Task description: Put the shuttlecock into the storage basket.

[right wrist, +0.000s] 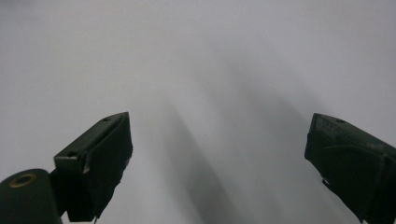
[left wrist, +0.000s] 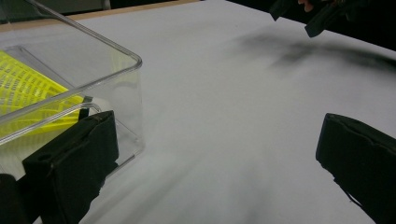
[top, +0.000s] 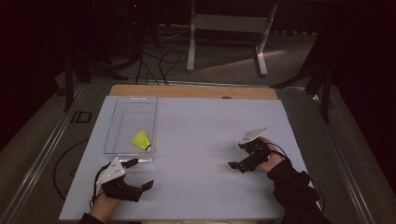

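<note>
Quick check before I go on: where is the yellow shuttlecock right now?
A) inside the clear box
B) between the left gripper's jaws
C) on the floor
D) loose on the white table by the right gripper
A: the high view shows the shuttlecock lying inside the clear box, near its end closest to the left gripper, whose jaws stand open and hold nothing.

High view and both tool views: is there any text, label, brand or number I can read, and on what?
None can be read.
Clear box: no label shows.
Yellow shuttlecock: no print shows.
White table sheet: blank.
Left tool and right tool: no markings legible.
</note>
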Motion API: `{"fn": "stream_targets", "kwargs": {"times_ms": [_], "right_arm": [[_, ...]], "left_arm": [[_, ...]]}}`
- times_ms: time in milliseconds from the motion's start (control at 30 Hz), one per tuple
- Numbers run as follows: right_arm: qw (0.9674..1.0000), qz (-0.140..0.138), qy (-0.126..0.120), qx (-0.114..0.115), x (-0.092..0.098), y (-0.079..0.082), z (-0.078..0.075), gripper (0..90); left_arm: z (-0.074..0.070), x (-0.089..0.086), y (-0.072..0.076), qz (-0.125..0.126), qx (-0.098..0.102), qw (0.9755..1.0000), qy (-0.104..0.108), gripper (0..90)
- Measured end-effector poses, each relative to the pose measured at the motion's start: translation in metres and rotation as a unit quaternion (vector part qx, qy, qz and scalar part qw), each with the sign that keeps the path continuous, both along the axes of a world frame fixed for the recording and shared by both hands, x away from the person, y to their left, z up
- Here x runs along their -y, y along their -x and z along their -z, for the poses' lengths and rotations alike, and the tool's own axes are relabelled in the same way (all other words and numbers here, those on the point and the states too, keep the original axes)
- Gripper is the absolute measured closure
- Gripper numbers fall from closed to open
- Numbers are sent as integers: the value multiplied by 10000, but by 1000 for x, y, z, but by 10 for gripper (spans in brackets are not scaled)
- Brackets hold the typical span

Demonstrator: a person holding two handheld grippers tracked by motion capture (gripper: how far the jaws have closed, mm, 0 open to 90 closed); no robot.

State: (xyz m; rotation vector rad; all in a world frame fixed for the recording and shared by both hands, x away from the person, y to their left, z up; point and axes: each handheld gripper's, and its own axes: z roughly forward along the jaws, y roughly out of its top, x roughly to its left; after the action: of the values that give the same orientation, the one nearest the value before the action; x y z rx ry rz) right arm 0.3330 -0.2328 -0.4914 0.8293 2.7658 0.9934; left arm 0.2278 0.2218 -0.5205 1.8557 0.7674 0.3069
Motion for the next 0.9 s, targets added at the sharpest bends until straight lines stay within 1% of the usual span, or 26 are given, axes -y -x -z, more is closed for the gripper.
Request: {"fn": "stream_targets", "kwargs": {"times_ms": [67,267,333,367,433,500,533,567,600,633,700,733,767,867,900], "right_arm": [[9999,63,-95,26,5,3,3,79],[9995,158,-280,69,22,14,12,85],[9992,226,-278,157,28,18,14,84],[9990,245,-334,178,32,19,14,85],[9986,274,-423,146,39,23,16,85],[9979,342,-529,179,46,27,19,84],[9979,342,-529,179,46,27,19,84],[9975,414,-553,142,50,29,20,84],[9957,625,-673,70,58,31,21,84],[9940,742,-803,63,62,33,22,84],[9905,869,-1043,197,69,39,22,84],[9895,930,-1070,266,71,42,23,84],[9894,952,-1047,342,73,45,23,85],[9882,1044,-1037,428,76,51,26,85],[9883,1049,-1016,436,78,52,27,84]], "left_arm": [[0,0,0,0,1,10000,-6,3],[0,0,0,-4,-4,10000,-5,3],[0,0,0,-4,-5,10000,-4,3],[0,0,0,-1,0,10000,-6,4],[0,0,0,-3,5,10000,-5,3],[0,0,0,-4,3,10000,-2,3],[0,0,0,-4,3,10000,-2,4],[0,0,0,5,6,10000,-8,4],[0,0,0,7,8,10000,-16,4],[0,0,0,7,5,10000,-15,3],[0,0,0,10,7,10000,-17,4],[0,0,0,8,6,10000,-9,3],[0,0,0,9,6,10000,-16,4],[0,0,0,12,7,10000,-24,4],[0,0,0,14,7,10000,-24,4]]}}
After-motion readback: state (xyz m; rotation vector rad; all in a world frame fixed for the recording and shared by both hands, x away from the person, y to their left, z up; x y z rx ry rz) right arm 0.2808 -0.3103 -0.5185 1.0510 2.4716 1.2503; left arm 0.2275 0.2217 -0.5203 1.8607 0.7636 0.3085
